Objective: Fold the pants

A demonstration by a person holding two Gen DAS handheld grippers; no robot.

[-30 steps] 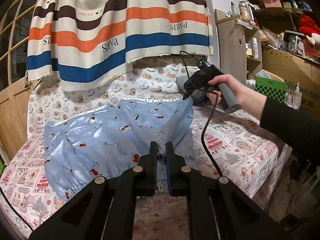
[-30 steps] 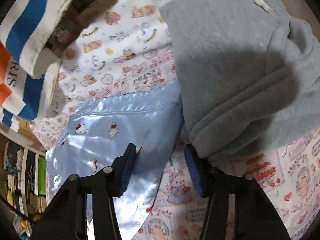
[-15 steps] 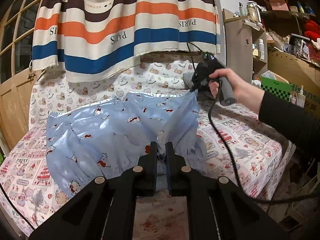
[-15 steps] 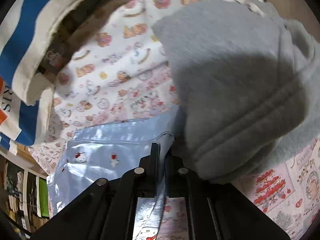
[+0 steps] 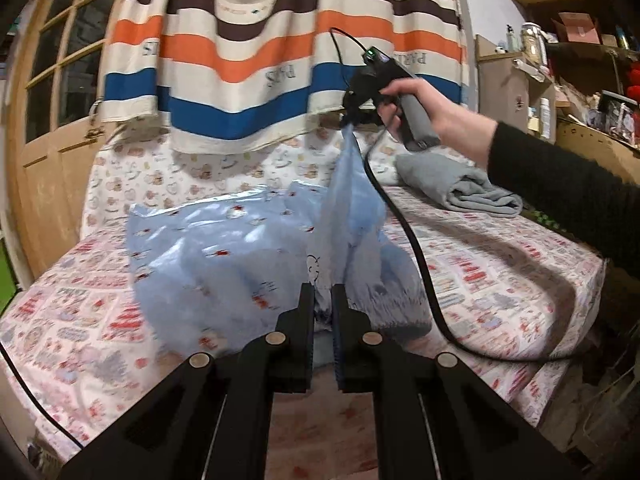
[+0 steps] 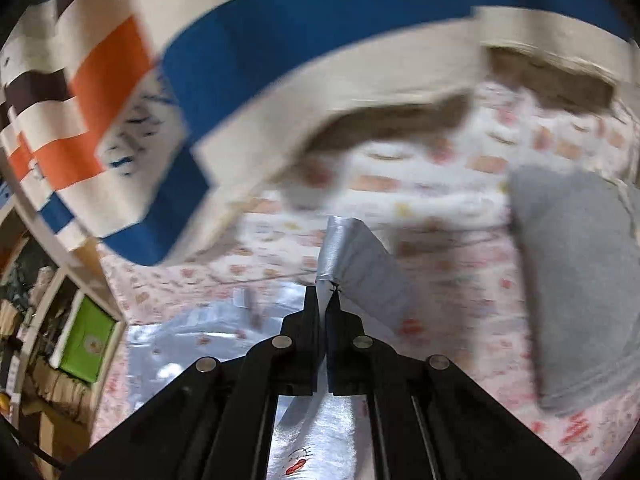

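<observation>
Shiny light-blue pants [image 5: 224,256] with small cartoon prints lie on the printed bed sheet [image 5: 500,264]. My left gripper [image 5: 322,292] is shut on the near edge of the pants. My right gripper [image 5: 349,120] is shut on another corner and holds it well above the bed, so a strip of cloth hangs taut from it. In the right wrist view the right gripper [image 6: 323,292] pinches the blue cloth [image 6: 360,256], which sticks up past the tips.
A folded grey garment [image 5: 456,188] lies at the back right of the bed, also in the right wrist view [image 6: 576,292]. A striped curtain [image 5: 256,52] hangs behind. Shelves [image 5: 560,80] with clutter stand at right. A black cable [image 5: 416,256] trails from the right gripper.
The right gripper closed on the far corner of the pants and has lifted it high above the bed. The left gripper stays shut on the near edge.
</observation>
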